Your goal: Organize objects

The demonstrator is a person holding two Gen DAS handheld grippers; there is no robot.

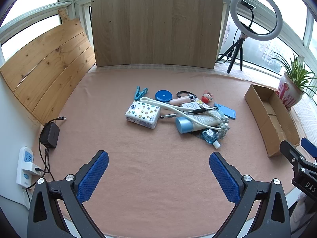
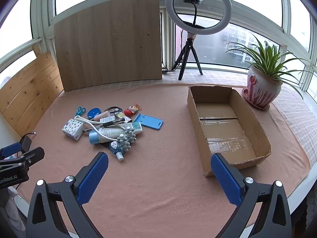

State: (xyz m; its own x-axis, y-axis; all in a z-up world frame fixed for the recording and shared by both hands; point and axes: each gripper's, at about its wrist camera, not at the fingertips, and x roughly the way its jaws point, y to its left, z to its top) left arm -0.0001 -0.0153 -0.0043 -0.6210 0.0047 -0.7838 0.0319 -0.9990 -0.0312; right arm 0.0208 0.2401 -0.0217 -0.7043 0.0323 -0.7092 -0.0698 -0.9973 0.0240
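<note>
Tangled pile, empty box, both hand-held grippers wide open and holding nothing.

The clutter pile point(image 2: 111, 127) sits mid-desk, well apart from the cardboard box point(image 2: 227, 127) on its right. Likely snag: the white looped cord point(image 1: 178, 107) lies over the pens and tube, so lifting one thing could drag others along. The left hand-held gripper point(image 1: 158, 176) and right hand-held gripper point(image 2: 159, 178) have bare cloth ahead; the plant pot point(image 2: 261, 91) crowds the box's far corner, and a charger point(image 1: 50, 134) sits by the left edge.
</note>
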